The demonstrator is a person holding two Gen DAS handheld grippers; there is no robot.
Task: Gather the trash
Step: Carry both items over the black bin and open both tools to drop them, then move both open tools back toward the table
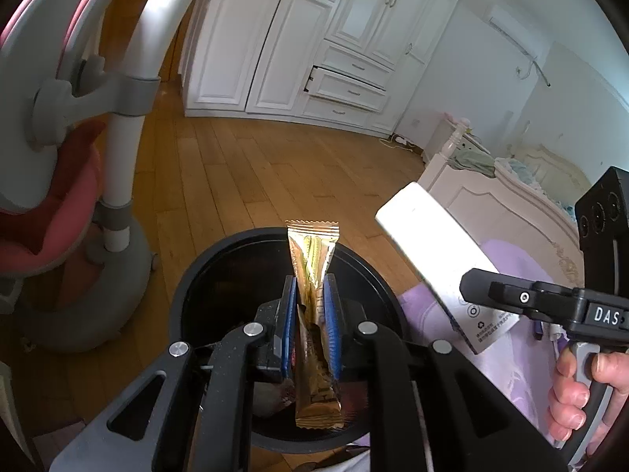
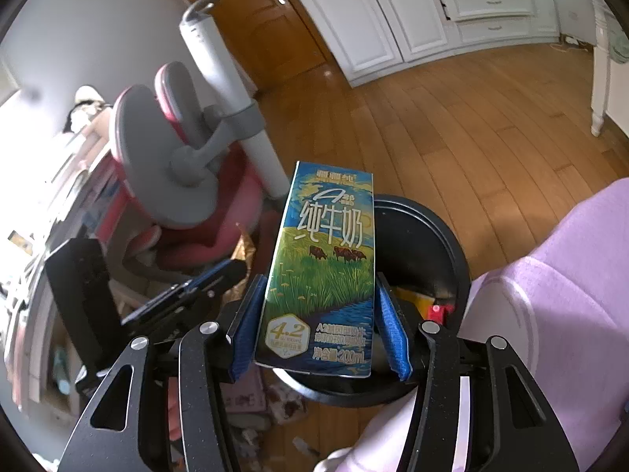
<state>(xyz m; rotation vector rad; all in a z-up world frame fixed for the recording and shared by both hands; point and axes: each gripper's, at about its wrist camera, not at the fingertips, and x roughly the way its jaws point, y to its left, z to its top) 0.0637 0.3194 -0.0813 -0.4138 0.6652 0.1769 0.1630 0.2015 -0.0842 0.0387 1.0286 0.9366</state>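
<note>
The gold wrapper is pinched in your left gripper, above the black bin. Your right gripper clamps the milk carton between its blue fingers, over the same bin on the wooden floor.

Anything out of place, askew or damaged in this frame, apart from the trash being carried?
One thing: a drawer in the white wardrobe sits partly pulled out and crooked, with a dark gap at its left edge. Otherwise the left gripper holds a gold sachet and the right gripper a milk carton over the black bin, normally.
</note>
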